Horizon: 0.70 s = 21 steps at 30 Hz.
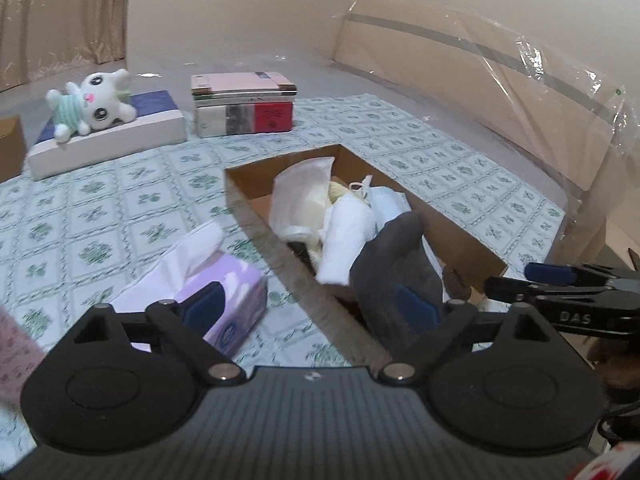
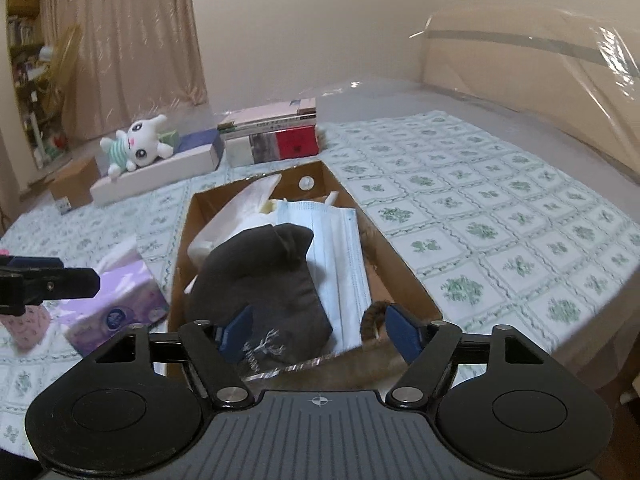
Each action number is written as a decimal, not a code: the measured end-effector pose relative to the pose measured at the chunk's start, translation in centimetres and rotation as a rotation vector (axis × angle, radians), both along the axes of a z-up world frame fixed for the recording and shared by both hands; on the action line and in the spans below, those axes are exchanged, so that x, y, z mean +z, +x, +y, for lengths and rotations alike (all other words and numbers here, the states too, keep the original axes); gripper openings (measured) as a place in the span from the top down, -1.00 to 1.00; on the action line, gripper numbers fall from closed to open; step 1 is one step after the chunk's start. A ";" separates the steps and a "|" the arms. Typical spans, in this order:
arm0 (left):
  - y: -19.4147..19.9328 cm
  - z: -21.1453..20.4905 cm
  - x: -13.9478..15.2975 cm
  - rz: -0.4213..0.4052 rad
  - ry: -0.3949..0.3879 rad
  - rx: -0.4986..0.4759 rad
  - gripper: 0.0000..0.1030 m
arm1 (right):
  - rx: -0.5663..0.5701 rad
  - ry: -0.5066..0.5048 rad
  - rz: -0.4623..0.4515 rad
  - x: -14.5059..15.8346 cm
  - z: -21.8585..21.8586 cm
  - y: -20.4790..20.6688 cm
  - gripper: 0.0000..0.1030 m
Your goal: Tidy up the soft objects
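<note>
A cardboard box [image 2: 404,276] on the patterned bedcover holds soft things: a dark grey pouch [image 2: 264,280], a pale blue face mask [image 2: 340,240] and white cloths [image 1: 344,232]. The box [image 1: 256,188] and pouch [image 1: 392,264] also show in the left wrist view. My right gripper [image 2: 316,328] is open over the box's near end, its fingers either side of the pouch, empty. My left gripper [image 1: 316,304] is open and empty at the box's left wall, beside a purple tissue pack [image 1: 212,292]. A white plush toy [image 1: 92,100] lies on a flat box at the back.
A stack of books [image 1: 244,104] stands behind the box. A flat white and blue box [image 1: 116,132] carries the plush. A small cardboard box [image 2: 76,184] sits at the far left. A plastic-wrapped headboard [image 1: 500,92] runs along the right. A pink object [image 2: 28,324] lies by the tissue pack.
</note>
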<state>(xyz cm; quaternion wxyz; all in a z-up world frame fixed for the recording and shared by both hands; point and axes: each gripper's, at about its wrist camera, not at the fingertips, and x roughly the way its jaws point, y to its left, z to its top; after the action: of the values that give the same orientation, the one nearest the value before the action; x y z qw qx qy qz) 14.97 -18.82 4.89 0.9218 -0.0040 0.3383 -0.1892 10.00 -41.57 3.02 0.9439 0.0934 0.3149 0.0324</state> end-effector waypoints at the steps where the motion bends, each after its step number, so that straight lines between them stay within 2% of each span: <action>1: -0.4 0.2 0.1 0.001 0.000 0.007 -0.86 | -0.004 0.011 0.001 0.1 0.1 -0.5 -0.50; 9: -4.4 1.9 0.4 -0.032 0.041 0.077 -0.90 | -0.021 0.046 0.005 1.0 1.2 -4.6 -0.58; 13: -5.8 3.1 0.3 -0.031 0.037 0.097 -0.90 | -0.021 0.054 0.027 1.1 2.2 -6.0 -0.59; 18: -7.8 5.2 0.1 0.010 -0.014 0.128 -0.90 | -0.004 0.038 0.047 1.5 3.8 -7.0 -0.59; 21: -8.9 6.0 -0.2 0.036 -0.001 0.164 -0.90 | 0.005 0.030 0.055 1.8 4.6 -7.4 -0.59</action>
<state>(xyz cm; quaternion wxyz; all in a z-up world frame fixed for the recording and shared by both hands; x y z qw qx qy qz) 6.03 -12.81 4.71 0.9280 -0.0358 0.3531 -0.1130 2.64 -36.93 4.81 0.9333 0.1076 0.3405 0.0370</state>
